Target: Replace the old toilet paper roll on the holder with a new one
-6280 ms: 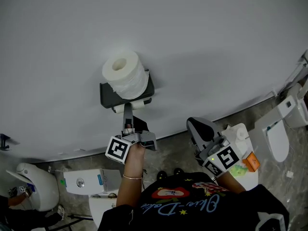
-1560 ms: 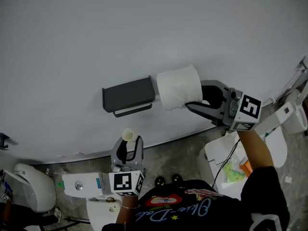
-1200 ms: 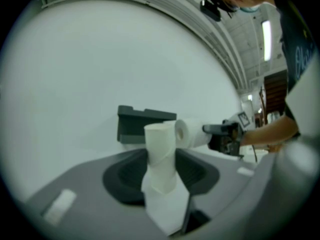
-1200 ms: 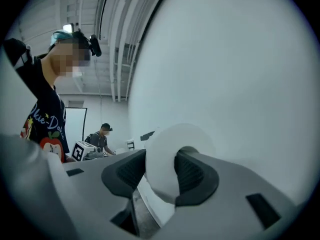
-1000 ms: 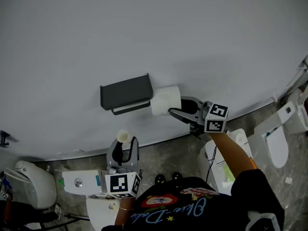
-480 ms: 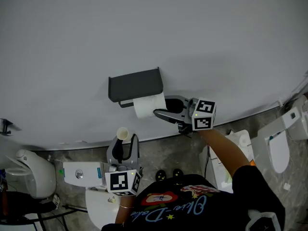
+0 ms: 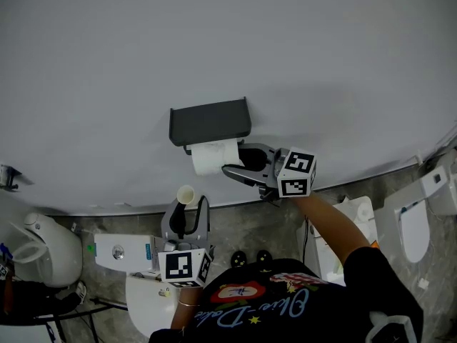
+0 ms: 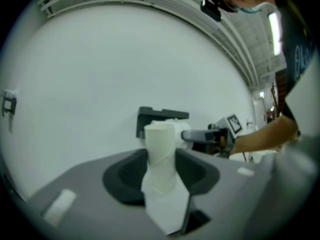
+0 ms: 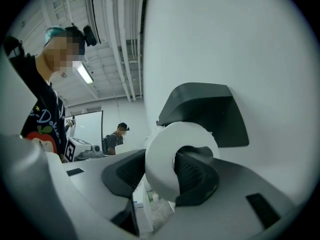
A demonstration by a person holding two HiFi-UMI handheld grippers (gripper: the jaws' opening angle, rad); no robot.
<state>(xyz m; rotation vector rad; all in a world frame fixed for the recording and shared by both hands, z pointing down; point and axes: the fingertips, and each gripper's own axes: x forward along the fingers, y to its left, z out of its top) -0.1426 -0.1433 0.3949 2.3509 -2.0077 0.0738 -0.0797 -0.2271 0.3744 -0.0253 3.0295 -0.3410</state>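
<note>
At the far left of the head view a white toilet is seen on the grey floor, with a white box-like unit beside it. Just right of these the left gripper is held low and well apart from the wall. Its jaws are pinched on the old roll, now little more than a narrow pale tube standing upright between them. In the left gripper view a loose sheet is seen hanging from the tube's lower part, and both pads are pressed to its sides. Above and slightly right, the dark grey holder is fixed to the wall. The new roll is placed directly beneath the holder's cover, touching or nearly touching its underside; whether it is threaded on the bar cannot be told. The new roll is gripped from the right by the right gripper, which is held level. In the right gripper view the roll is shown end-on as a white ring. One jaw is inserted into the hollow core and the other is laid against the outer face, so the paper wall is clamped between them, with the holder close behind. Farther right a second toilet is seen.
</note>
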